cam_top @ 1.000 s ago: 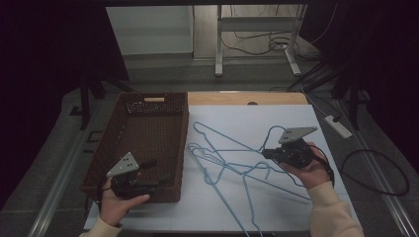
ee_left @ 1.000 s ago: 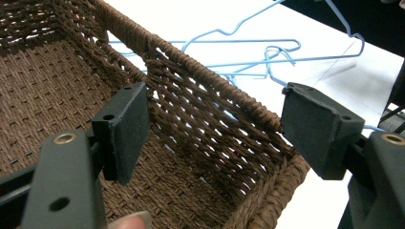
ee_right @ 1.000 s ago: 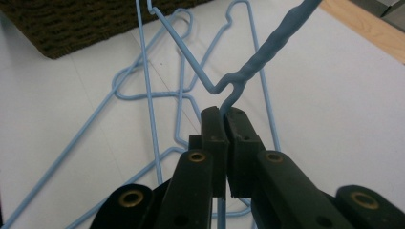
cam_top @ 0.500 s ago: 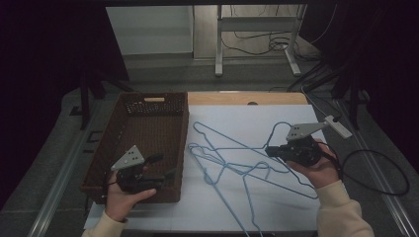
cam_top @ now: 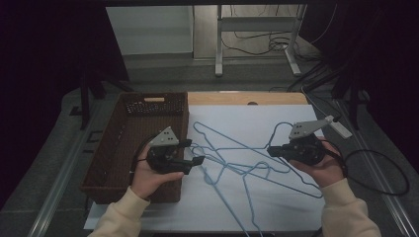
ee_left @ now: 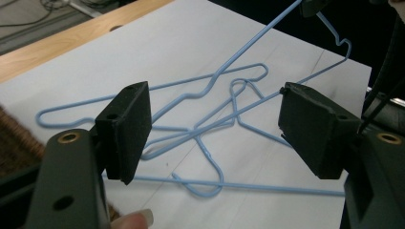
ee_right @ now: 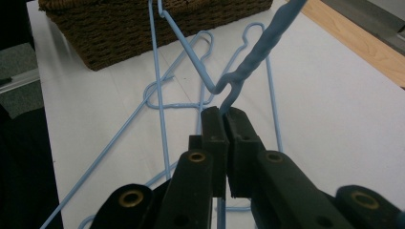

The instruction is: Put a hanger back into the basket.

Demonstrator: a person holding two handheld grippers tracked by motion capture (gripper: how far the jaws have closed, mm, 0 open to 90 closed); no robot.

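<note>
Right gripper view: the blue wire hangers (ee_right: 191, 86) lie tangled on the white sheet (ee_right: 334, 109), one pinched near its twisted neck by the right gripper (ee_right: 223, 117), probably lifting it free. The left gripper (ee_left: 215, 124) gapes wide just short of them, beside the basket (cam_top: 128, 143).

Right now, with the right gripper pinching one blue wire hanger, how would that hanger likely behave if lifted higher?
Probably light and springy: the blue wire hanger is thin wire, pinched by the right gripper near its twisted neck. It would likely swing or pivot from that single narrow grip. It may also drag the other hangers, since their wires cross it on the white sheet.
</note>
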